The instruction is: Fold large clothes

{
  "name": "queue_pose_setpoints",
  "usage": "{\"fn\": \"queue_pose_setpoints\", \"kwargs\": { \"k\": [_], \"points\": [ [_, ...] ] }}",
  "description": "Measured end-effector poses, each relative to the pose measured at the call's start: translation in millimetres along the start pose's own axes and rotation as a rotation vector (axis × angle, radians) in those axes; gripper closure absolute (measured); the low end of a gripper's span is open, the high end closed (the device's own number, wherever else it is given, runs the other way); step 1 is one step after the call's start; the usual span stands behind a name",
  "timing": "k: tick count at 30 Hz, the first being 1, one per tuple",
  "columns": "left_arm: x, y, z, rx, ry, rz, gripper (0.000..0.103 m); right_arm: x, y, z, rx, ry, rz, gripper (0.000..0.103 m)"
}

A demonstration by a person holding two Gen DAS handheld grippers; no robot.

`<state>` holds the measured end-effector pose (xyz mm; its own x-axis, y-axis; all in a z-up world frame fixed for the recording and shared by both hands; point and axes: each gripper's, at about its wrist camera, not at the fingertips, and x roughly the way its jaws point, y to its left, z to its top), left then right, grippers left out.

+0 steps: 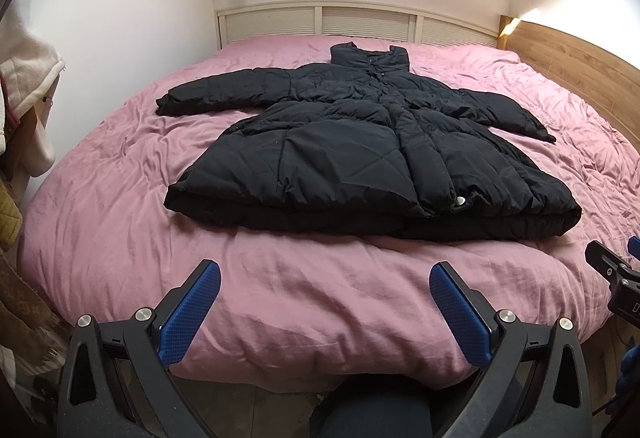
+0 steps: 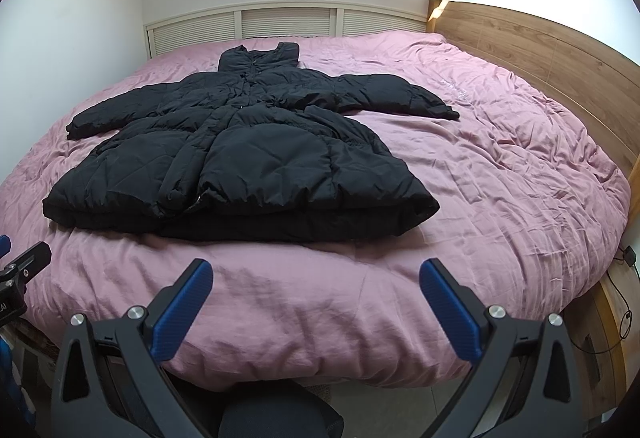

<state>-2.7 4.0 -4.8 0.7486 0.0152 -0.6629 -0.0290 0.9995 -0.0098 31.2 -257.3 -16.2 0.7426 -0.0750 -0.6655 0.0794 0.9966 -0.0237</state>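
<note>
Spread tongs (image 1: 325, 280) overlook pink duvet (image 1: 120, 205), black coat (image 1: 352, 141).

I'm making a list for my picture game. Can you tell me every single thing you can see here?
Puffy coat: one, black, spread flat on the middle of the bed, sleeves out to both sides, collar toward the slatted panel.
Duvet: one, pink, wrinkled, covering the bed.
Slatted panel: one, cream, behind the bed's far edge.
Wooden board: one, brown, along the bed's right side.
Hanging fabrics: a few, white and tan, at the left edge.
Cable: one, black, by the bed's right corner.
Left gripper: one, black with blue pads, jaws open, empty.
Right gripper: one, same colours, jaws open, empty.
</note>
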Motion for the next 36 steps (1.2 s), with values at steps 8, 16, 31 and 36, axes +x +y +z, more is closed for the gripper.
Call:
{"fn": "queue_pose_setpoints", "kwargs": {
  "k": [8, 16, 31, 36],
  "points": [
    [-2.4, 2.6, 2.8, -0.013, -0.017, -0.004, 0.001, -0.1, 0.8, -0.1, -0.003, -0.002, 0.000, 0.000],
    [-2.5, 3.2, 4.8, -0.018, -0.024, -0.008, 0.001, -0.1, 0.8, 0.6, -0.001, -0.002, -0.001, 0.000],
    [-6.8, 1.6, 5.5, -0.017, -0.052, -0.003, 0.001, -0.6, 0.1, 0.4, -0.002, -0.003, -0.001, 0.000],
    [-7.1, 2.8, 6.8, -0.016, -0.049, -0.007, 0.001, -5.6, 0.7, 3.0, -0.004, -0.009, -0.002, 0.000]
  ]
}}
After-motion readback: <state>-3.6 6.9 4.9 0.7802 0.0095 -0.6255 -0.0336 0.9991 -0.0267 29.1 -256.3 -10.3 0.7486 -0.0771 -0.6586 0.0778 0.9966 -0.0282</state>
